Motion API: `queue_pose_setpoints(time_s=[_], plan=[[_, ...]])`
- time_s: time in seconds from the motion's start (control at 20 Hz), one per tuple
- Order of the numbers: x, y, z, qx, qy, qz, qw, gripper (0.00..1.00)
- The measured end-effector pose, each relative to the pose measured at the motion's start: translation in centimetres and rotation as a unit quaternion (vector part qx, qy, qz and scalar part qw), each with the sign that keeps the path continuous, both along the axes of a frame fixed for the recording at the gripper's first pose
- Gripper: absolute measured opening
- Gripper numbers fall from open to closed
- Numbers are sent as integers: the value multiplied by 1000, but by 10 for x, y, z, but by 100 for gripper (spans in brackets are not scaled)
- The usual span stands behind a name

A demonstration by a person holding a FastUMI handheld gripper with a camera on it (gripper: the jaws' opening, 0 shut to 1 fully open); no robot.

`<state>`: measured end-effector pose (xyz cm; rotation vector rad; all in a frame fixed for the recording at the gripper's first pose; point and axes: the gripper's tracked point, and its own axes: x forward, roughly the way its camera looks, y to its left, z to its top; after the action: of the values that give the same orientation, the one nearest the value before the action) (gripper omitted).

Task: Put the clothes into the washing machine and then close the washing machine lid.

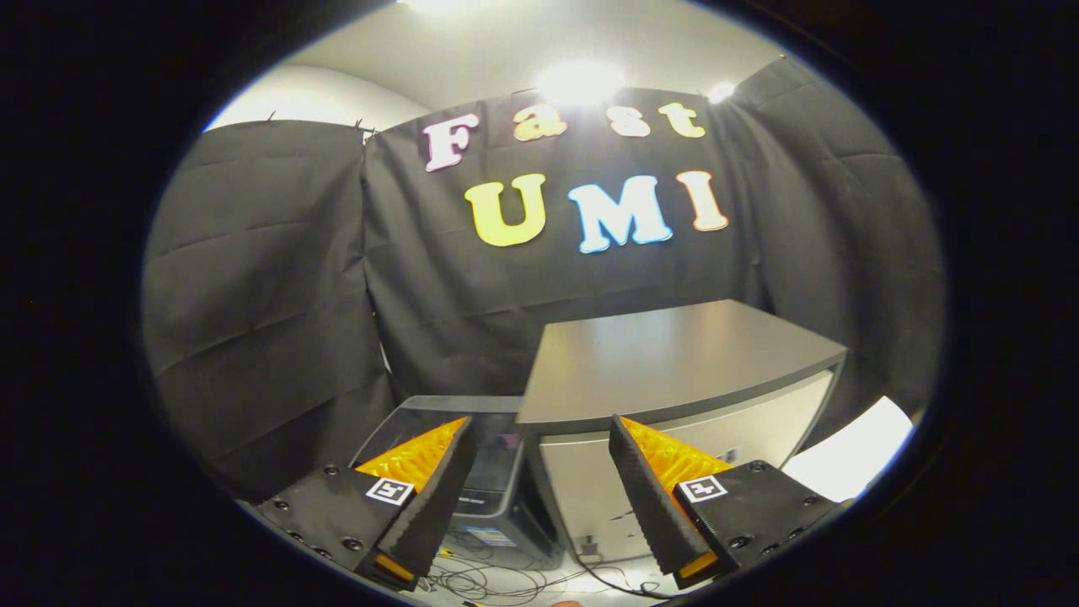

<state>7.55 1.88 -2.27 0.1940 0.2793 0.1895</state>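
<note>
My gripper (pixel 539 421) is open, its two black-and-orange fingers spread wide with nothing between them. It is held high and looks across the booth. Beyond and below the left finger (pixel 430 497) stands a dark grey washing machine (pixel 485 472). Its dark glossy lid (pixel 421 421) seems to lie flat on top, though the finger hides part of it.
A grey cabinet (pixel 674 362) with a flat top and a pale front stands right of the machine, just past the right finger. Loose cables (pixel 497 582) lie on the light floor below the fingers. A white surface (pixel 851 455) sits at the far right. Black cloth walls close the booth.
</note>
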Motion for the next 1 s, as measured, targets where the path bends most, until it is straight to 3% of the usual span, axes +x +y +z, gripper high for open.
queue_pose_setpoints(time_s=[0.25,0.45,0.65,1.0], plan=[[-23,-75,20,-46,-62,-14,997,98],[-50,-101,19,-31,-78,-9,996,98],[-73,-120,50,-51,-173,-15,983,98],[-105,-132,29,-60,-175,-9,983,100]])
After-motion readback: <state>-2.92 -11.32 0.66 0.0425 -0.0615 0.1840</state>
